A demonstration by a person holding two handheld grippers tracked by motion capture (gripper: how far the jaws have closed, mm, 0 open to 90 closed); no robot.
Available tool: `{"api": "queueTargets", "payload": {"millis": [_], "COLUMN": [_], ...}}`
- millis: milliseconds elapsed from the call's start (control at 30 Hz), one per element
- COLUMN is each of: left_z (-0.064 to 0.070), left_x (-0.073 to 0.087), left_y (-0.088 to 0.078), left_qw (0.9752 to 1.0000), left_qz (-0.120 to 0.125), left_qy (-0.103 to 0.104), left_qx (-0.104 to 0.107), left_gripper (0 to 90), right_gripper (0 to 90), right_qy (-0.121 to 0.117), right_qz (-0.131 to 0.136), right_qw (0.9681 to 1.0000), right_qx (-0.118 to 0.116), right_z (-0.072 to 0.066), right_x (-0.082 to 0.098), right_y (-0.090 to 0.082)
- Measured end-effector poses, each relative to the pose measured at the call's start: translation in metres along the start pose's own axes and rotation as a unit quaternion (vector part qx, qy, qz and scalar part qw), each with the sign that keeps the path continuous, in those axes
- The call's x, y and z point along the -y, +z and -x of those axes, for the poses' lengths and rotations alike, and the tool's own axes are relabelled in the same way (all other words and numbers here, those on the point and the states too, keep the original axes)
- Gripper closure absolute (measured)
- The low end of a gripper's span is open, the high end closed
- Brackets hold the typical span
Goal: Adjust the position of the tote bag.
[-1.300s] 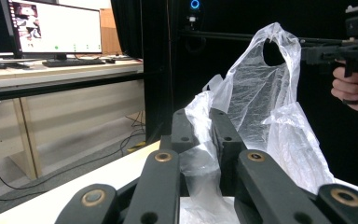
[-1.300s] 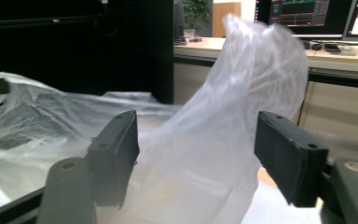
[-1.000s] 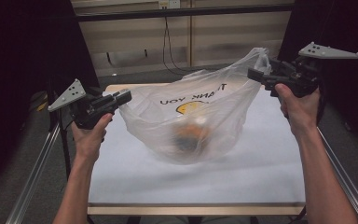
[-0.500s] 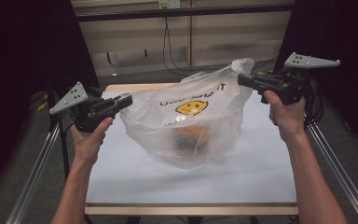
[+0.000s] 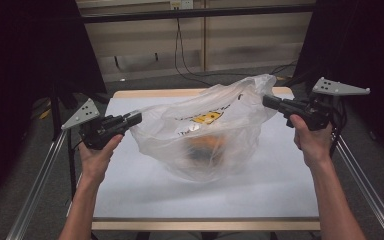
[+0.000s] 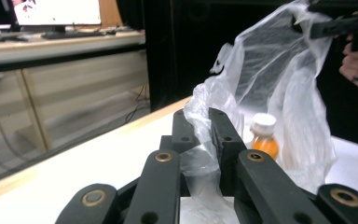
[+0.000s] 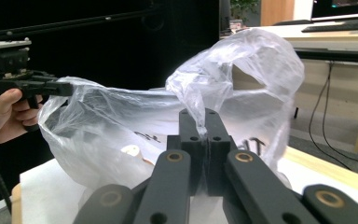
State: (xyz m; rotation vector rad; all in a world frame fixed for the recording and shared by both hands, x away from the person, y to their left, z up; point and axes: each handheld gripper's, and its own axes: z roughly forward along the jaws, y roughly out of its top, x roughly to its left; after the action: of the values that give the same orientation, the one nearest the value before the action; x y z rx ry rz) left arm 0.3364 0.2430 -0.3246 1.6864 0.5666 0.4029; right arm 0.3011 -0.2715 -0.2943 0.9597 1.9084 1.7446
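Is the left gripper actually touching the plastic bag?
Touching. In the left gripper view, the left gripper has its jaws closed on a bunched fold of the plastic bag.

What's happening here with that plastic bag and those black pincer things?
A person holds a thin plastic bag stretched between two hand-held grippers over a white table. The left gripper is clamped on one side of the bag, the right gripper on the other. Inside stands an orange bottle with a white cap.
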Motion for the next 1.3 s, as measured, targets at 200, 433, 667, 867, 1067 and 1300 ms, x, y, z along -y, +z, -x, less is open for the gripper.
{"api": "queueTargets", "payload": {"millis": [200,433,667,867,1067,1300], "left_z": [-0.007,-0.01,-0.015,-0.019,-0.021,-0.02], "left_x": [0.015,0.031,0.046,0.054,0.063,0.074], "left_y": [-0.002,-0.004,-0.003,-0.003,-0.001,0.004], "left_qw": [0.9998,0.9993,0.9984,0.9979,0.997,0.9951], "left_qz": [-0.006,-0.028,-0.049,-0.054,-0.067,-0.09], "left_qy": [-0.016,-0.022,-0.028,-0.035,-0.038,-0.042], "left_qx": [-0.003,-0.013,-0.009,0.002,0.004,0.005], "left_gripper": [82.8,82.8,82.8,82.8,82.8,82.9], "right_gripper": [89.1,89.1,89.1,89.1,89.0,89.1], "right_qy": [0.012,0.027,0.033,0.04,0.039,0.04], "right_qz": [0.0,-0.013,-0.04,-0.052,-0.073,-0.087], "right_qw": [0.9999,0.9994,0.9983,0.9975,0.9962,0.9948], "right_qx": [0.009,0.018,0.025,0.026,0.026,0.034], "right_z": [0.007,0.015,0.018,0.02,0.025,0.028], "right_x": [0.016,0.031,0.048,0.057,0.069,0.075], "right_y": [-0.002,-0.003,-0.002,-0.002,0.002,0.004]}}
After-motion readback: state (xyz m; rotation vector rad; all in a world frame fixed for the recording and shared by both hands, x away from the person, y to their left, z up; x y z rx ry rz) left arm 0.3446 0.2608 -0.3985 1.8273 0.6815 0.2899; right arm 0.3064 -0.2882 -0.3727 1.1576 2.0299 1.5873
